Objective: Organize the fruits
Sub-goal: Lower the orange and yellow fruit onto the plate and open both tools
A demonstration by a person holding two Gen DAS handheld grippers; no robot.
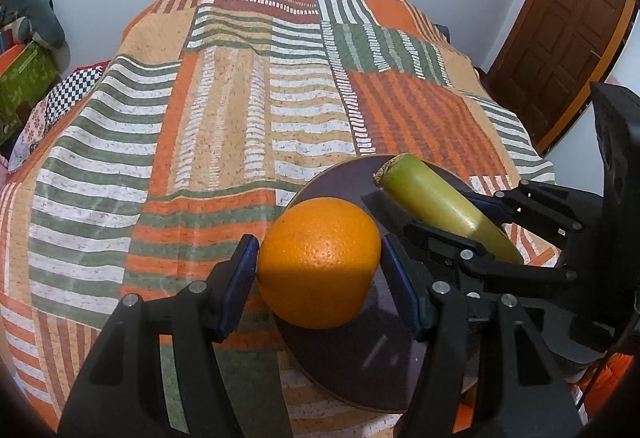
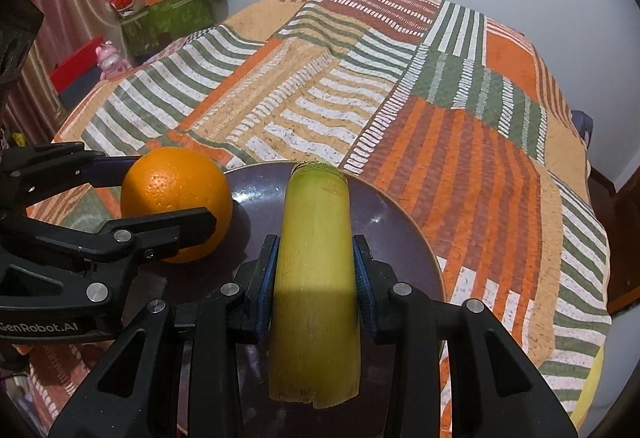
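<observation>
My left gripper (image 1: 318, 278) is shut on an orange (image 1: 319, 264) and holds it over the left edge of a dark purple plate (image 1: 352, 354). My right gripper (image 2: 315, 278) is shut on a yellow-green sugarcane piece (image 2: 315, 274) and holds it over the same plate (image 2: 392, 222). In the left wrist view the sugarcane piece (image 1: 436, 203) and the right gripper (image 1: 472, 222) are just right of the orange. In the right wrist view the orange (image 2: 176, 197) and the left gripper (image 2: 160, 193) are at the left.
The plate lies on a bed with a patchwork striped quilt (image 1: 240, 109). A green box (image 2: 164, 17) with clutter and a pink toy (image 2: 110, 57) stand beyond the bed's left side. A wooden door (image 1: 560, 37) is at the right.
</observation>
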